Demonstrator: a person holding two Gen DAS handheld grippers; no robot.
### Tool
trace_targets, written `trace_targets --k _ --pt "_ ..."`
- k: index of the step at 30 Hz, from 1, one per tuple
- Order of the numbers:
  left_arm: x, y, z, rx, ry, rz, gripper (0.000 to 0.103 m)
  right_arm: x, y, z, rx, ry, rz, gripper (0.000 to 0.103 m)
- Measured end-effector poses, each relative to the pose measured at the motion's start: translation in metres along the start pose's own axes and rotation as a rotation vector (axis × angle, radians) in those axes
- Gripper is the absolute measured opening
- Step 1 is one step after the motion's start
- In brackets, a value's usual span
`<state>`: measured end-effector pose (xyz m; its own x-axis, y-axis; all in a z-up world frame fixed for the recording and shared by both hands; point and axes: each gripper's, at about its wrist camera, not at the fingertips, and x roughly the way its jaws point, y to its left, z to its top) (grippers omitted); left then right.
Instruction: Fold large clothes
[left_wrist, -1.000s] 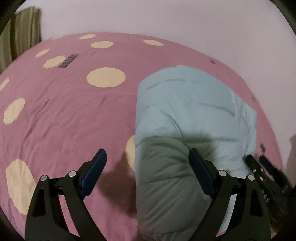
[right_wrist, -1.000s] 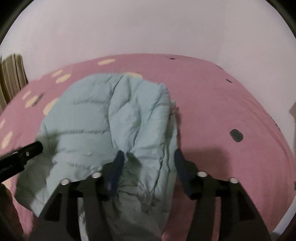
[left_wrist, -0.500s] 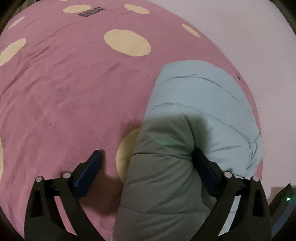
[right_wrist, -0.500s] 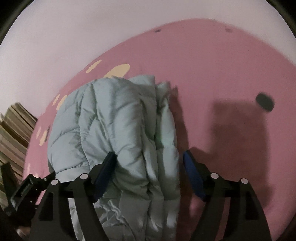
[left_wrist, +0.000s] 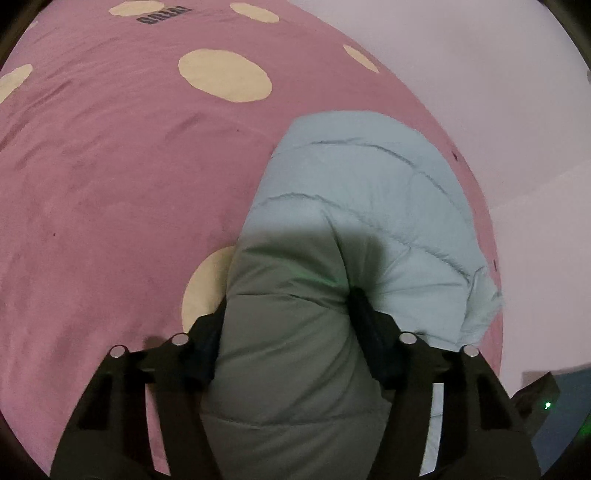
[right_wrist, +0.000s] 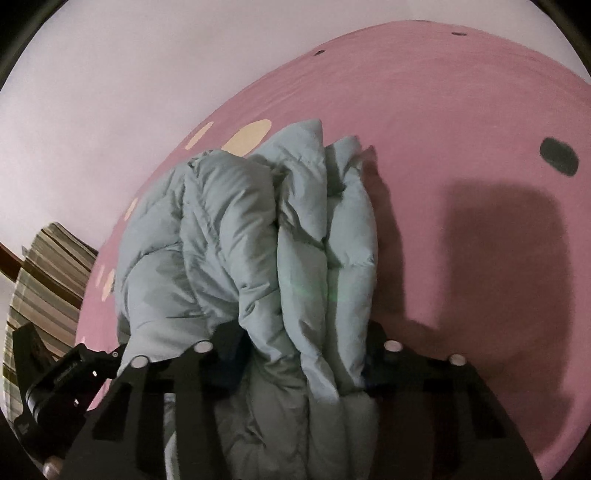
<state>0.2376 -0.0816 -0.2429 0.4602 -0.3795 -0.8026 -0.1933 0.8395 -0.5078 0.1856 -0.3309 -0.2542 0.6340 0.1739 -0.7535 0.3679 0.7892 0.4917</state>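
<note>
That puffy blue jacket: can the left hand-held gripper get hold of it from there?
Probably yes. The left hand-held gripper already straddles a thick fold of the puffy blue jacket, its jaws closing on the padding, and nothing on the pink bedspread is in the way.

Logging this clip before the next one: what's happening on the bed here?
A person is folding a pale blue puffer jacket on a pink spotted bedspread, one handheld tool in each hand. The left tool is closing on the jacket's near edge, padding bulging between its fingers. The right tool is closing on a bunched stack of layers at the other side. The jacket lies partly folded, still resting on the bed.
</note>
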Motion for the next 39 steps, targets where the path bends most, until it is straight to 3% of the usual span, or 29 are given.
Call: trace_targets --k 4,9,21,26,39 --pt "-0.008 0.001 -0.002 0.019 -0.016 -0.029 0.044 -0.007 0.004 -0.005 -0.017 -0.025 0.026 0.027" --pt "-0.024 0.004 0.005 0.041 -0.040 -0.060 0.034 -0.012 0.020 -0.006 -0.053 -0.057 0.035 0.024" --pt "-0.075 0.064 0.033 -0.039 -0.151 -0.023 0.033 -0.006 0.049 -0.005 -0.129 -0.010 0.112 0.024" --pt "-0.069 0.084 0.035 -0.071 -0.144 -0.019 0.034 0.004 0.055 -0.008 -0.156 0.000 0.096 0.024" --pt "-0.053 0.089 0.042 -0.030 -0.148 -0.009 0.034 0.010 0.056 -0.012 -0.149 0.000 0.069 0.024"
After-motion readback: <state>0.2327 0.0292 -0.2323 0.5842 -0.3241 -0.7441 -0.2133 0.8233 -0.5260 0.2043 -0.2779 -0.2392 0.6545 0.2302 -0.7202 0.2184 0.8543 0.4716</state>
